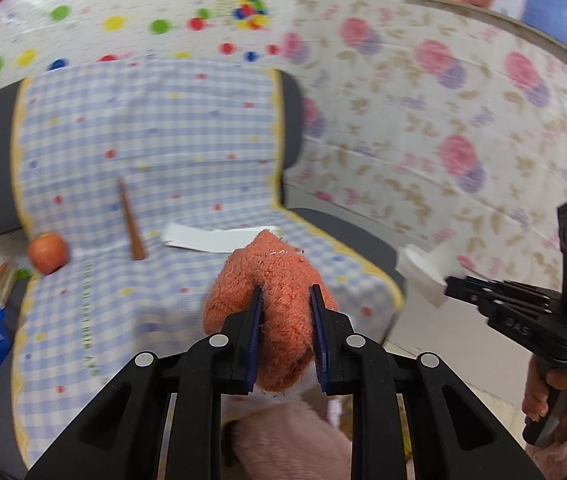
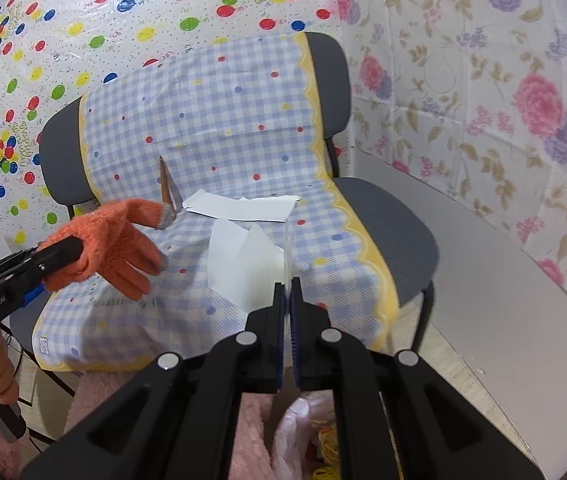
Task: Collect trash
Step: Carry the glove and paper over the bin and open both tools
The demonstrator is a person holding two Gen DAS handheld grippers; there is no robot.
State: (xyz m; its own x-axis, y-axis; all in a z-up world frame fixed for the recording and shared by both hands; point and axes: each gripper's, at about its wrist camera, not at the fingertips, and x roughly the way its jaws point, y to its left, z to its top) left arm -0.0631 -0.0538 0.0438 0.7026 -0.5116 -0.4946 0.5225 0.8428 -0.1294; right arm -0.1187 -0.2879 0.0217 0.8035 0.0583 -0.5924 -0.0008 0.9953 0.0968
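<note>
The left tool [image 1: 286,300] is clamped on an orange glove [image 1: 271,300], held above the front of the chair seat [image 2: 395,216]. The right tool [image 2: 287,292] is pinched together on a white sheet of paper [image 2: 239,260], lifted over the checked cloth [image 2: 219,120] near the seat's front edge. Another white paper [image 2: 243,206] lies at the back of the seat, beside a brown pointed thing, perhaps a cone [image 1: 131,220]. An orange fruit [image 1: 48,252] sits at the seat's left edge.
</note>
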